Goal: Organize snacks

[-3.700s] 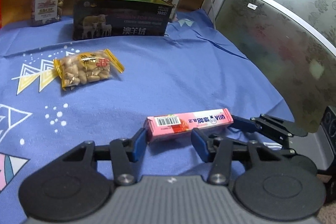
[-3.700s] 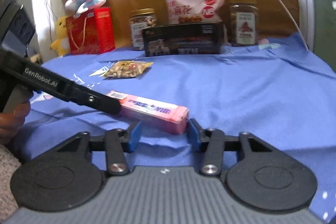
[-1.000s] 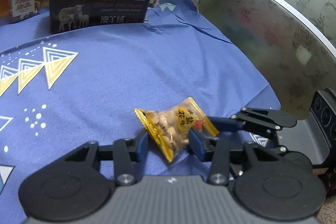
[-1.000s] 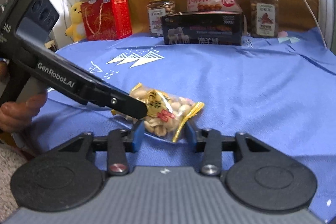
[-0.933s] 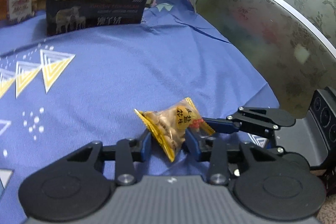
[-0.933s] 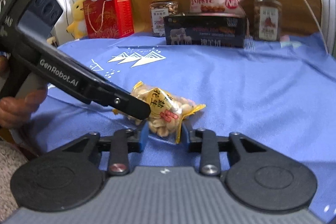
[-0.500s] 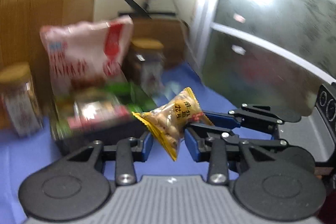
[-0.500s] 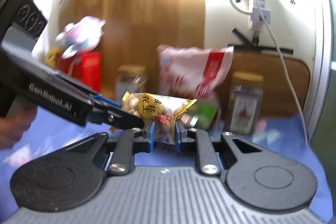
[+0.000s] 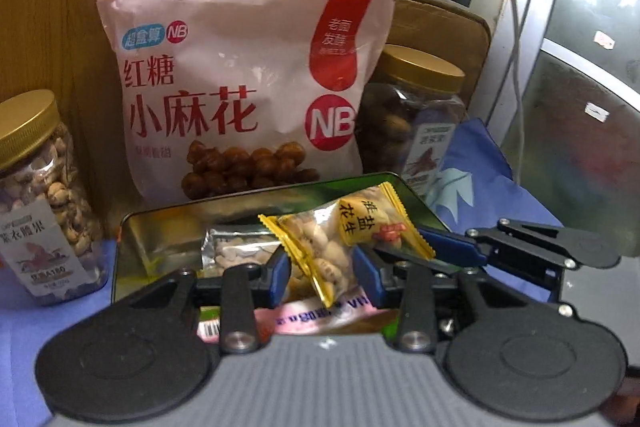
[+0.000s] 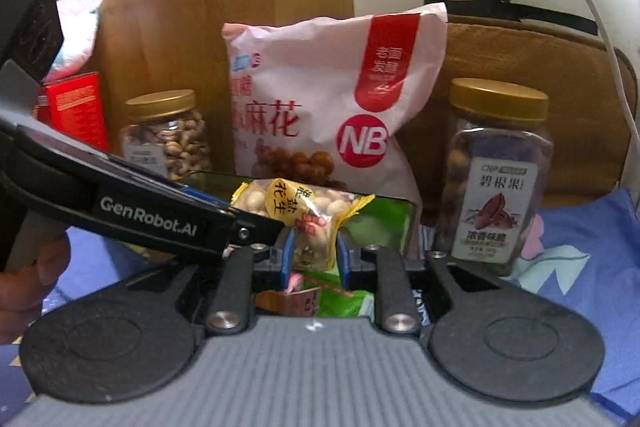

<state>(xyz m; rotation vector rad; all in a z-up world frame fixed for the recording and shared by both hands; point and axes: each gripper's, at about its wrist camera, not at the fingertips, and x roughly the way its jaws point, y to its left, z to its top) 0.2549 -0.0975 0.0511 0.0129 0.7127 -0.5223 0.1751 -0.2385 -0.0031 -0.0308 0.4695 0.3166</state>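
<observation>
Both grippers hold one yellow-edged peanut packet (image 9: pixel 340 239) above the open metal tin (image 9: pixel 132 231). My left gripper (image 9: pixel 322 269) is shut on its left end, and my right gripper (image 10: pixel 312 255) is shut on its right end (image 10: pixel 304 215). The right gripper's fingers (image 9: pixel 452 247) reach in from the right in the left wrist view. Inside the tin lie a silver nut packet (image 9: pixel 236 249) and the pink candy box (image 9: pixel 304 317). The tin's green inner wall (image 10: pixel 384 223) shows in the right wrist view.
Behind the tin stands a big pink snack bag (image 9: pixel 248 83) between two gold-lidded nut jars (image 9: pixel 36 199) (image 9: pixel 416 119). A red box (image 10: pixel 76 107) and a plush toy (image 10: pixel 76 23) sit at the far left. The blue cloth (image 10: pixel 592 275) covers the surface.
Both grippers closed on the peanut packet on the cloth, lifted it and carried it forward. It now hangs over the open tin, where the pink candy box lies.
</observation>
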